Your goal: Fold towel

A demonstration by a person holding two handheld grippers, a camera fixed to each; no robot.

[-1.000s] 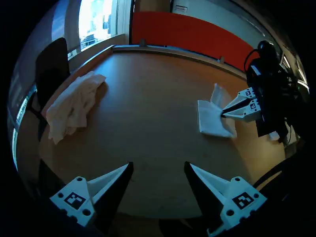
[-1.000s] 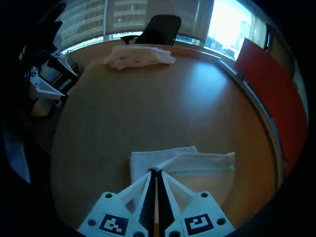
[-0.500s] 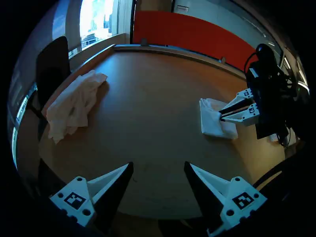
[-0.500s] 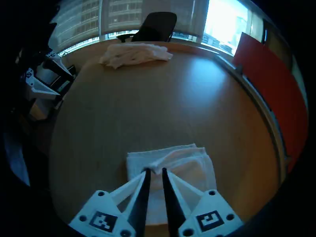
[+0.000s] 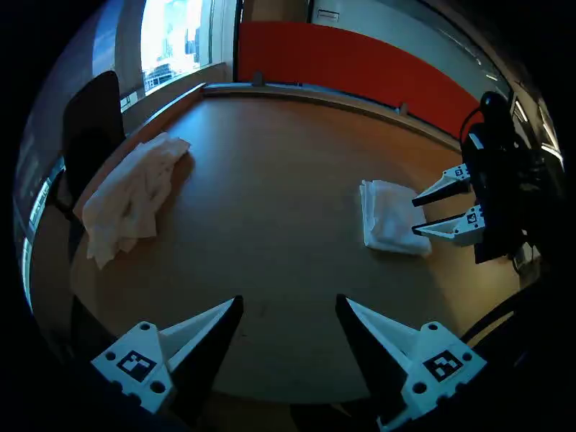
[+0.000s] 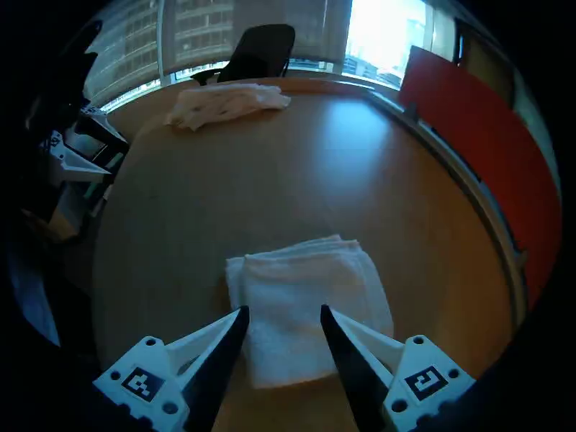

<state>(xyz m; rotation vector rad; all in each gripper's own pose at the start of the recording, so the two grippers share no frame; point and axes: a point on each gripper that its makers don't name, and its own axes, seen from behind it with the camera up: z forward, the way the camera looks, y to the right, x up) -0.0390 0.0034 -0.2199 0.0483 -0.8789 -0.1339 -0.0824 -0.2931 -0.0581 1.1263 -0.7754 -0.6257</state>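
White crumpled cloth (image 5: 133, 194) lay at ten o'clock on the desk (image 5: 273, 180); the left hand-held gripper (image 5: 288, 309) gaped empty. The folded towel (image 5: 392, 225) sat at three o'clock, the right hand-held gripper (image 5: 415, 217) wide open at its edge; backing off level would spare its layers.

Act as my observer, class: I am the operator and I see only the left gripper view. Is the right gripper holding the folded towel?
Observer: No. In the right gripper view the right gripper has its jaws open. The folded towel lies flat on the table and shows in the gap between them.
Operator: Is the fold tidy?
Observer: Fairly. From that side it looks close to square, with a smooth top. Its layers are stacked along the far edge and along the left edge as that view shows it.
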